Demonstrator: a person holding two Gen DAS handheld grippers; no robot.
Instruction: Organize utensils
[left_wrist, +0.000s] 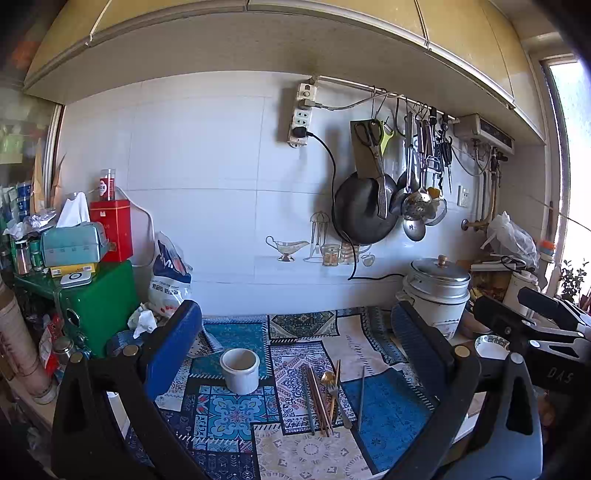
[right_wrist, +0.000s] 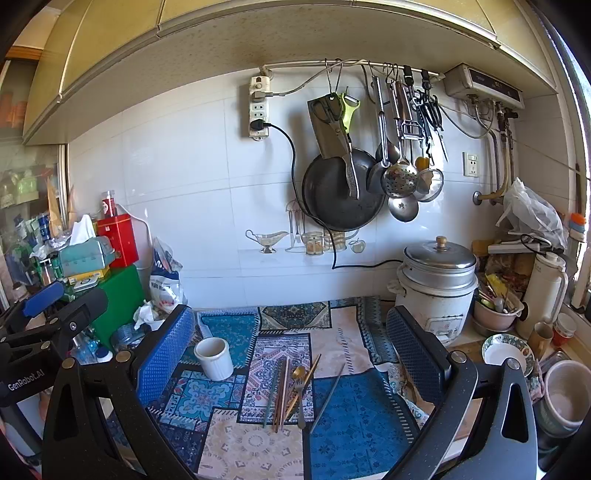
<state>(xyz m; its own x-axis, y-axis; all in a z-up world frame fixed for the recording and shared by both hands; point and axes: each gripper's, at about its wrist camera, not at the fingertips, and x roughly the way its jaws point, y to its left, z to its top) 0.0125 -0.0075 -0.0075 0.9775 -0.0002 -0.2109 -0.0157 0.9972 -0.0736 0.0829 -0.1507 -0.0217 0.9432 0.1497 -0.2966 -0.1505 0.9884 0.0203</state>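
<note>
A white ceramic cup (left_wrist: 240, 370) (right_wrist: 214, 357) stands upright and empty on the patterned blue mat (left_wrist: 391, 410) (right_wrist: 354, 417). To its right lie several utensils side by side: brown chopsticks (left_wrist: 318, 400) (right_wrist: 282, 391), a gold spoon (left_wrist: 327, 377) (right_wrist: 298, 373), a fork (left_wrist: 338, 400) (right_wrist: 300, 400) and a grey chopstick (left_wrist: 361, 397) (right_wrist: 328, 395). My left gripper (left_wrist: 295, 350) hovers open above the mat, nothing between its blue fingers. My right gripper (right_wrist: 291, 347) is open too, held above the utensils. Each gripper shows at the edge of the other's view.
A white rice cooker (left_wrist: 437, 295) (right_wrist: 437, 284) sits at the back right with bowls (right_wrist: 508, 349) and a thermos (right_wrist: 545, 291) beside it. A green box (left_wrist: 99, 306) stacked with tins and tissues crowds the left. A pan (right_wrist: 341, 192) and ladles hang on the wall.
</note>
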